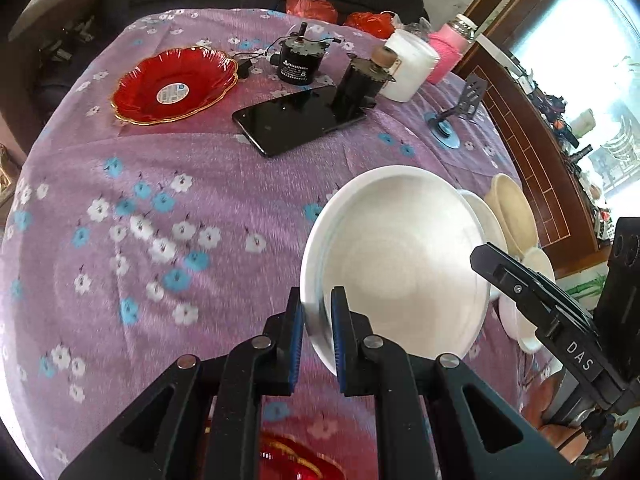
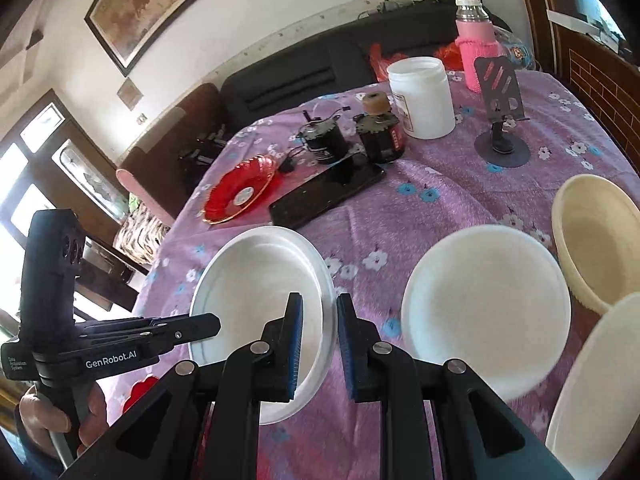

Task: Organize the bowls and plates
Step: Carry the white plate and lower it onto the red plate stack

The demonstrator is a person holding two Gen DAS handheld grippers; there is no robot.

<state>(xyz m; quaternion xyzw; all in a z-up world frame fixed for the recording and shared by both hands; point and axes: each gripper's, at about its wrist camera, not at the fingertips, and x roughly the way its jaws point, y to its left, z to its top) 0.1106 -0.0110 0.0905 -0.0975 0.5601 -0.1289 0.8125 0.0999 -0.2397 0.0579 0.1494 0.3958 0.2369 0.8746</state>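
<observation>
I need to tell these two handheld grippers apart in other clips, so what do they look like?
Both are matte black, with angular linkage arms, silver pivot screws and blue ribbed pads. The left gripper carries white "GenRobot.AI" lettering on its side, seen from the right wrist camera. The right gripper shows white "DAS" lettering, seen from the left wrist camera. No cables or sleeves are visible.

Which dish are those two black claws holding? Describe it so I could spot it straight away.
Start at the purple flowered tablecloth and come to its near edge, in front of the black phone. There a glossy white plate is pinched at its rim by the left claw and the right claw. Its neighbours lie flat; this one is tilted, one edge raised.
</observation>
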